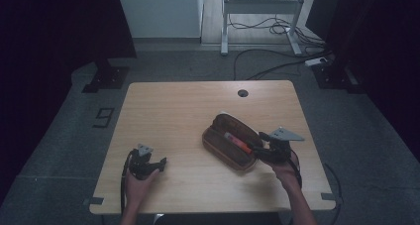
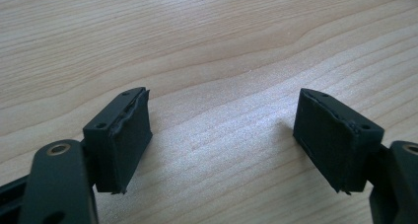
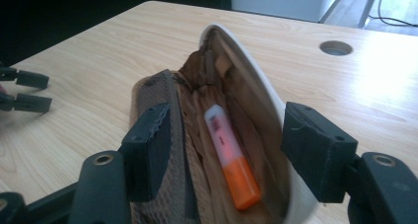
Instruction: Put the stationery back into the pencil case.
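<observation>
An open brown fabric pencil case [image 1: 231, 141] with mesh lining lies right of centre on the pale wooden table [image 1: 173, 111], an orange highlighter pen [image 3: 230, 157] inside. The right gripper [image 3: 224, 152] straddles it, jaws spread; the left gripper [image 2: 222, 137] rests spread near-left. Grey floor and cables lie beyond.

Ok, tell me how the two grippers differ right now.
The right gripper has its fingers on either side of the open brown pencil case, around the orange marker lying inside; the left gripper has only bare table between its fingers. In the high view the right one sits at the case, the left one apart from it, near the table's front left. Both are open and hand-held.
</observation>
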Demonstrator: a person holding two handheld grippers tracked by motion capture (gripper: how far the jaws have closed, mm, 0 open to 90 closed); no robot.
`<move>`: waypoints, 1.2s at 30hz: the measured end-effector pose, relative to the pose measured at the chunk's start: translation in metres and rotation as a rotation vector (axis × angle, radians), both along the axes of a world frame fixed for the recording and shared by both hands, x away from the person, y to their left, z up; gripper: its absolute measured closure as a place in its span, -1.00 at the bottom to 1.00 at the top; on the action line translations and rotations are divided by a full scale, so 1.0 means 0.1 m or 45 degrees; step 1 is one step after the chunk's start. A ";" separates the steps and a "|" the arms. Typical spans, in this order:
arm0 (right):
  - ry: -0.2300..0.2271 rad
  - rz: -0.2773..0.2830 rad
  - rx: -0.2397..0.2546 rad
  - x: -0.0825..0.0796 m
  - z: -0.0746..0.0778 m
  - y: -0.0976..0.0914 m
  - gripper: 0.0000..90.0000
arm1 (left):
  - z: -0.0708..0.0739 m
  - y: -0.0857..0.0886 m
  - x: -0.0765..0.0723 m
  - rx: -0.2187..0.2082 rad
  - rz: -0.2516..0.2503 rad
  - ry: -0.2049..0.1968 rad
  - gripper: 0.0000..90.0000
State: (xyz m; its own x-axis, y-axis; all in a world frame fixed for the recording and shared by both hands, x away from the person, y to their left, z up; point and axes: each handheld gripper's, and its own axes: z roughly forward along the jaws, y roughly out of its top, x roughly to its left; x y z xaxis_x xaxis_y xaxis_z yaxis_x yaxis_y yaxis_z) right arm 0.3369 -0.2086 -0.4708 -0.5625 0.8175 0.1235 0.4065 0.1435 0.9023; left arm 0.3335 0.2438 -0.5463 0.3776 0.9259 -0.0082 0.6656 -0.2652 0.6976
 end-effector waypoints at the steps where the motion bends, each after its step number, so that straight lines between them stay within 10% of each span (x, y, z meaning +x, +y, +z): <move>1: 0.002 -0.005 0.003 0.00 0.00 -0.02 -0.23 | 0.00 0.00 0.00 0.000 0.000 0.000 -0.51; 20: 0.034 -0.126 -0.028 -0.21 -0.25 -0.58 -0.31 | 0.00 0.00 0.00 0.000 0.000 0.000 -0.51; 36: 0.141 -0.166 -0.104 -0.07 -0.60 -0.68 -0.36 | 0.00 0.00 -0.01 0.001 0.000 -0.001 -0.51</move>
